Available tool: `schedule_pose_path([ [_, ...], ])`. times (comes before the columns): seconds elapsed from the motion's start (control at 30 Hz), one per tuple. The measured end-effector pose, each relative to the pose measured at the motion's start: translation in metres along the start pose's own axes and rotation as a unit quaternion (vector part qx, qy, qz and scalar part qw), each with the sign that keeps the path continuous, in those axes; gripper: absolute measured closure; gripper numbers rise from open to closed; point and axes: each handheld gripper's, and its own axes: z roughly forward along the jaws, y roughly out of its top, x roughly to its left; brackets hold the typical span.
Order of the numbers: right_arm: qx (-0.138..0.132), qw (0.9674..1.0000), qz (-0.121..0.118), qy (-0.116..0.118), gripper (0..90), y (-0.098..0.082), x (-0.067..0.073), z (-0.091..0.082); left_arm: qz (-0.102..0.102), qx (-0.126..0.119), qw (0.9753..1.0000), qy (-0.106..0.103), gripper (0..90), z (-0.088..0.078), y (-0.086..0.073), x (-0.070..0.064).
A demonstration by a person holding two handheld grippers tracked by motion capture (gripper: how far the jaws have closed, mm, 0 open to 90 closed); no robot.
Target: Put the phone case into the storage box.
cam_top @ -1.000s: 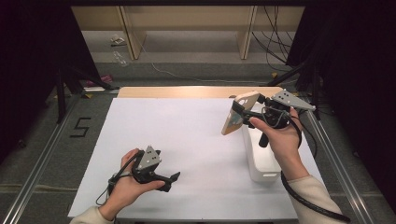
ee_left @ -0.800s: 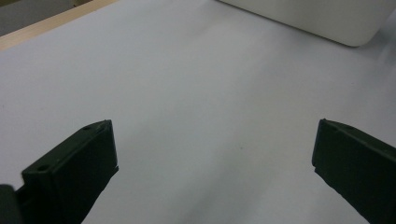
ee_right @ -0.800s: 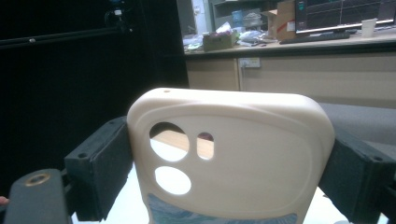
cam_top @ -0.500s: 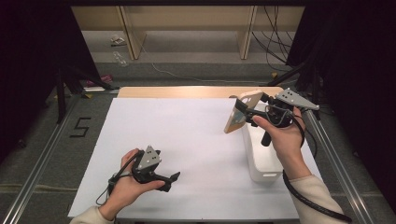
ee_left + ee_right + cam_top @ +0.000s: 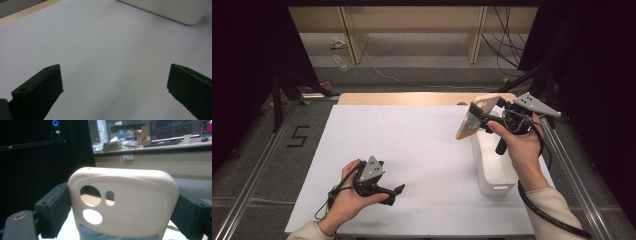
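Note:
A cream phone case [image 5: 473,118] hangs tilted in the air above the right side of the table, with my right gripper [image 5: 479,116] shut on its two long edges. In the right gripper view the case [image 5: 130,202] shows its camera holes, and the black pads [image 5: 53,210] press on both sides. Just below it a white oblong box [image 5: 492,162] lies on the white table sheet [image 5: 422,150]. My left gripper [image 5: 398,194] rests low near the front left of the sheet, pointing right. Its jaws stand wide apart over bare sheet [image 5: 110,62] with nothing between them [image 5: 115,80].
The white box's rounded corner [image 5: 175,10] lies ahead of the left gripper. A wooden strip [image 5: 412,98] runs along the table's far edge. Metal rails [image 5: 257,185] flank the table on both sides. Cables and shelving stand behind on the floor.
My right hand has shifted slightly to the right and up with the phone case still in the jaws. The left hand has stayed where it was.

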Motion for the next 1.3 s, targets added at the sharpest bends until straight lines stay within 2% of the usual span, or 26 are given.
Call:
schedule_pose_path([
  [1.3, -0.015, 0.999, 0.006, -0.043, 13.1, 0.007, -0.024, -0.013, -0.001, -0.001, 1.0, 0.001, 0.0, 0.0, 0.0, 0.0],
])
